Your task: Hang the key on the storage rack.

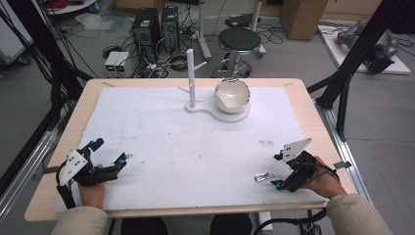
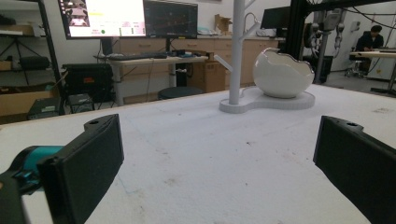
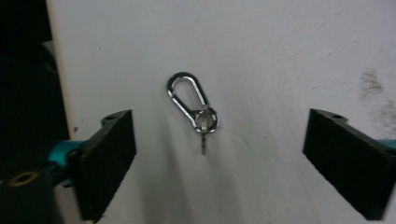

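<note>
The left tool (image 1: 109,152) rests low at the near left corner of the counter (image 1: 161,147), held in the person's left hand (image 1: 93,188). Its two black jaws stand wide apart with nothing between them. In the left gripper view, bare white counter stretches ahead of those jaws, and well beyond them and to their right stands a white stand (image 2: 237,51) with short pegs. Just to the right of the post, on the same flat base, sits a white bowl (image 2: 282,73) shaped like a cracked eggshell.

The right tool (image 1: 277,170) sits at the near right of the counter, in the person's right hand (image 1: 327,182), its jaws pointing towards the left tool. These jaws are also spread wide and grip nothing. A small silver carabiner clip (image 1: 264,176) lies flat on the white surface just in front of this tool. In the right gripper view the clip (image 3: 190,105) lies between the two jaws but a little ahead of their tips, touching neither, with a small ring and short pin at its nearer end.
</note>
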The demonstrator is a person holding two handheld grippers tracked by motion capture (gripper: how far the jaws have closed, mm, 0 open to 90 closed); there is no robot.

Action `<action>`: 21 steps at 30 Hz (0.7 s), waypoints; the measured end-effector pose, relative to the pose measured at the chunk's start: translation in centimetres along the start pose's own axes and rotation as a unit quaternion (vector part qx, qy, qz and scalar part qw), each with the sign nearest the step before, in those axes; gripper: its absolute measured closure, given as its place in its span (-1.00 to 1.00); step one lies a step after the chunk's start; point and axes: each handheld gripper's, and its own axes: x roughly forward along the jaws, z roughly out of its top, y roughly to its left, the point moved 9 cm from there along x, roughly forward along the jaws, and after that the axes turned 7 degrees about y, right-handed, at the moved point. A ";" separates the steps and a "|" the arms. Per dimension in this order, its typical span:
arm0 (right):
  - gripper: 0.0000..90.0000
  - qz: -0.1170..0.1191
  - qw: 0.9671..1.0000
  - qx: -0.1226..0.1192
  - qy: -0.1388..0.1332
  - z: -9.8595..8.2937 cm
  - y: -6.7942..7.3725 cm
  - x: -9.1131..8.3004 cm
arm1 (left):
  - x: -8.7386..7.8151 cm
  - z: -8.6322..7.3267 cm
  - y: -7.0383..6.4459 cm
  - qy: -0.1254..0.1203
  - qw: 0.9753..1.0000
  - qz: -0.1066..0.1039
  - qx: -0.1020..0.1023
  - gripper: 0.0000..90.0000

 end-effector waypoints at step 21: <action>0.38 0.027 0.999 0.004 0.019 -0.5 0.3 0.6 | 0.0 0.0 0.0 -0.002 1.000 0.001 0.002 -0.95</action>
